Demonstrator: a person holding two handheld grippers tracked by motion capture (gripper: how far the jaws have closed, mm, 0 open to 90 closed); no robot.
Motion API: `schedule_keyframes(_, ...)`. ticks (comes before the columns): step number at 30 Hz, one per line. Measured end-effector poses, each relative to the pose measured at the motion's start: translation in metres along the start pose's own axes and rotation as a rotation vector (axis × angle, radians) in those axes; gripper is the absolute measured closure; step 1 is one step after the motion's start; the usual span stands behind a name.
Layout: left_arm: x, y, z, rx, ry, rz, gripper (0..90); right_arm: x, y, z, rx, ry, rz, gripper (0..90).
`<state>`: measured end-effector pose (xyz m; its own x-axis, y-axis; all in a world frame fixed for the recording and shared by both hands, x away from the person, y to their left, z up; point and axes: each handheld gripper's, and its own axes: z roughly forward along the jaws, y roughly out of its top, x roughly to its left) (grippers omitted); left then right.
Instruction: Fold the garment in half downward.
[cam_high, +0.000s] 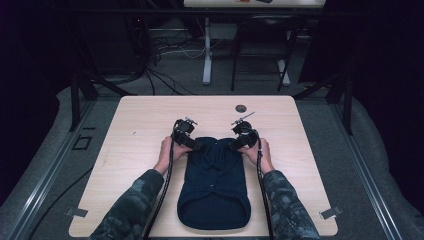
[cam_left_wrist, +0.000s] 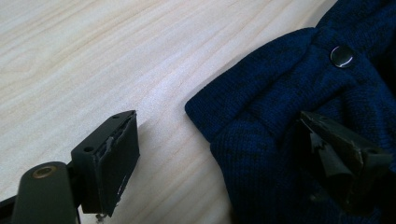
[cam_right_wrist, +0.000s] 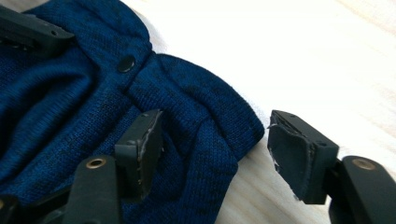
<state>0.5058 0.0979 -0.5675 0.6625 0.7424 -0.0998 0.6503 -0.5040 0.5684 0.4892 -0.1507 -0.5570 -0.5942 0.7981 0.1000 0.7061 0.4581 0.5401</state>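
Observation:
A dark blue knitted garment lies flat on the light wooden table, its far end bunched between both grippers. My left gripper is at the far left corner of the cloth. In the left gripper view, my left gripper stands open, one jaw over bare wood and the other lying on the knit near a dark snap button. My right gripper is at the far right corner. In the right gripper view, my right gripper is open astride the cloth corner, pads apart from it.
A small round hole sits in the tabletop beyond the grippers. Bare wood lies left and right of the garment. Past the far edge stand another table's legs and floor cables. Metal brackets mark the near corners.

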Motion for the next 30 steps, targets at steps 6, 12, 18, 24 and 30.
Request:
schedule_keyframes(6, -0.001, -0.001, 0.001, -0.001, 0.007, 0.007, 14.9, 0.001, -0.001, 0.004, 0.018, 0.003, -0.007, 41.6)
schedule_keyframes(12, -0.004, -0.003, 0.001, -0.015, 0.011, 0.027, 16.7, 0.001, -0.004, 0.002, 0.007, 0.030, -0.017, 52.3)
schedule_keyframes(18, -0.006, -0.004, -0.001, -0.027, -0.004, 0.038, 25.4, 0.003, -0.008, 0.002, -0.020, 0.049, -0.018, 61.0)
schedule_keyframes(24, -0.009, -0.007, -0.002, -0.054, -0.016, 0.037, 34.8, 0.005, -0.009, 0.002, -0.027, 0.046, -0.011, 64.6)
schedule_keyframes(30, -0.011, -0.007, -0.003, -0.055, -0.032, 0.030, 43.2, 0.004, -0.011, 0.003, -0.044, 0.067, 0.003, 68.2)
